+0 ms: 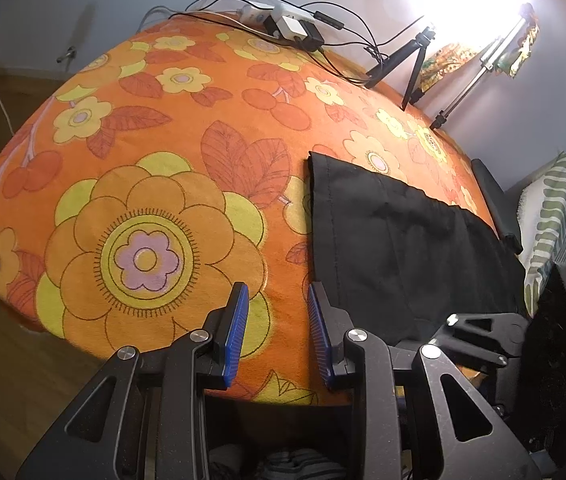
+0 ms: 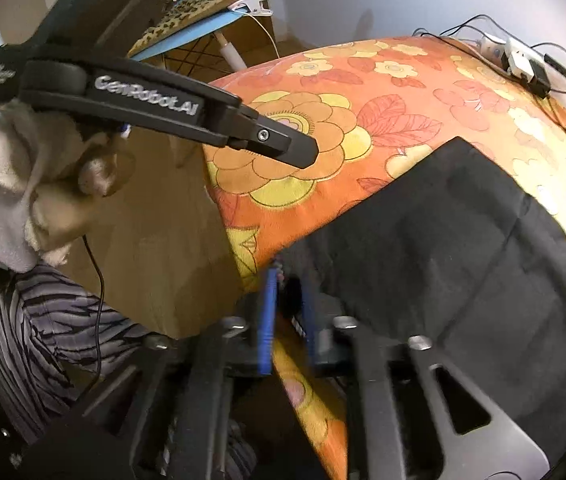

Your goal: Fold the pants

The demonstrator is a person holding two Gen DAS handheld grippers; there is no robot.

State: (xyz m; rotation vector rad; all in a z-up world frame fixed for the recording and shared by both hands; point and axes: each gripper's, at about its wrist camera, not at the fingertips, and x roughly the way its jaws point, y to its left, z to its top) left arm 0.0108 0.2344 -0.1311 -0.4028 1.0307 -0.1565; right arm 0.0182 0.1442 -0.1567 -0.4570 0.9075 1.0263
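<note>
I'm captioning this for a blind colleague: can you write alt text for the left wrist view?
The open left gripper hovers over an orange floral cloth, holding nothing. Black pants lie flat to its right.

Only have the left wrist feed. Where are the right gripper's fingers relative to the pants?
Observer: The right gripper straddles the near-left corner of the pants at the table's front edge, with dark fabric between the jaws.
Operator: Clamped?
Observer: The gap is narrow, but the fingers are blurred in the right wrist view, so I can't tell.
Operator: How does the left gripper look from outside?
Observer: Side-on, the left gripper appears to hang above the big flower on the floral cloth, off the pants and holding nothing.
</note>
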